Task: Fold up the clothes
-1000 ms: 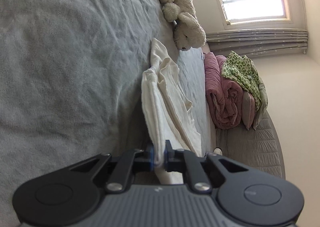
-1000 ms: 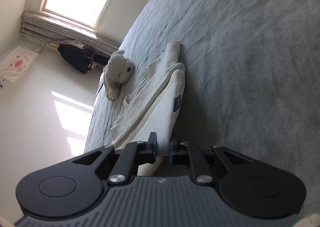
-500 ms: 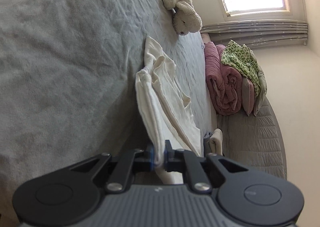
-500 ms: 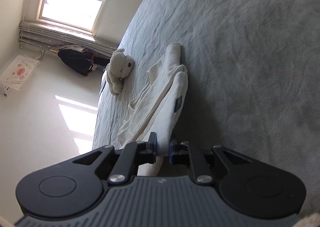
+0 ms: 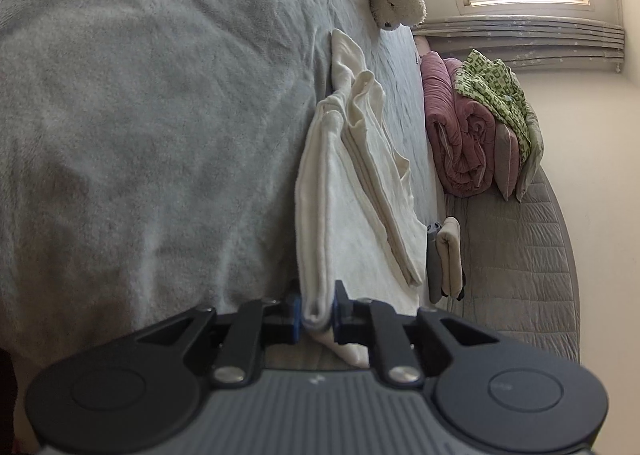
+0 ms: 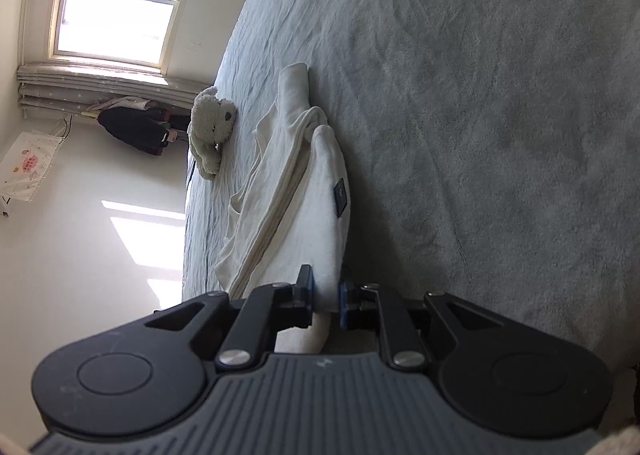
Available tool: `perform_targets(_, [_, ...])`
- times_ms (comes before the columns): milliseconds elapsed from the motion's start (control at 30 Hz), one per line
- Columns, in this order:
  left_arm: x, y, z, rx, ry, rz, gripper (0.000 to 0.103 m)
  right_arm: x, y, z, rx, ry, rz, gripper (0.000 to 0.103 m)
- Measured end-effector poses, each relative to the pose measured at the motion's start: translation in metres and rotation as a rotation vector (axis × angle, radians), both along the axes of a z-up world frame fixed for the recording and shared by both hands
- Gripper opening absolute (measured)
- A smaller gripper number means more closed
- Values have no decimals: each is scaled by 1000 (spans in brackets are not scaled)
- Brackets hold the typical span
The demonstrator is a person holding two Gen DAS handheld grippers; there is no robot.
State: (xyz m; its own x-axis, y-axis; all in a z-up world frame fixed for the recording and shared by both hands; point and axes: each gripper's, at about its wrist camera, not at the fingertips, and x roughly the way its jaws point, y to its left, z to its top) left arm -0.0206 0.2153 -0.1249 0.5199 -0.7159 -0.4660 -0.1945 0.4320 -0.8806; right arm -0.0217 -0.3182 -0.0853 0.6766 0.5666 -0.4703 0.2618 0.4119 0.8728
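Cream garment (image 5: 344, 191) | lifted at near edge, far end on grey bedspread (image 5: 140, 115) | left gripper (image 5: 317, 317) clamped on hem | right gripper (image 6: 325, 295) clamped on hem | plush toy (image 6: 210, 131) beyond

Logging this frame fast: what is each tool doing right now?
Left tool: closed on the cream garment.
Right tool: closed on the same garment, at another edge.

Both wrist cameras look along their jaws, close over the bed (image 5: 140, 115), sharing the stuffed toy (image 6: 210, 131).
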Motion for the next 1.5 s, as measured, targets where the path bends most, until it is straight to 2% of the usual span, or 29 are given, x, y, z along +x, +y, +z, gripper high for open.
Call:
perform_targets(67, [0,2,-4,-21,-9,-11,22,2,-3,-3,5,-8,-4,21])
perform_targets(133, [0,2,-6,-30,-16,-24,23,3,-6,-8,14,-14,-1,22])
perform_targets(267, [5,-3,-4,-8,-31,-73,22,5,-9,-19,21,4,15,21])
perform_targets(333, [6,-3,-4,-21,-33,-88,20,9,-8,-18,16,4,30,19])
perform_targets(400, [5,-3,-4,-63,-35,-83,13,12,-7,-11,36,-8,34,18])
perform_targets(600, [9,1,5,-240,-65,-1,11,32,-8,11,123,-56,-4,16])
perform_targets(767, [27,-1,31,-307,-105,64,11,56,-10,30,164,-98,-44,16])
perform_targets(900, [51,-4,48,-313,-124,103,11,75,-11,45,196,-132,-76,16])
perform_targets(1133, [116,-10,60,-313,-130,172,11,114,-14,22,230,-132,-117,16])
perform_targets(1300, [158,-14,51,-278,-148,201,12,143,-16,6,254,-132,-147,16])
perform_targets(1333, [161,-13,45,-272,-163,214,17,148,-17,3,259,-132,-153,17])
perform_targets(1400, [164,-8,33,-262,-217,254,41,160,-18,-4,268,-132,-165,20])
perform_targets(1433, [162,-4,28,-259,-250,283,60,165,-18,-6,268,-133,-169,24])
perform_targets(1467, [161,-1,25,-255,-277,313,68,165,-14,-5,218,-148,-158,28])
perform_targets(1500, [161,1,24,-243,-277,341,68,165,-10,-3,168,-163,-147,45])
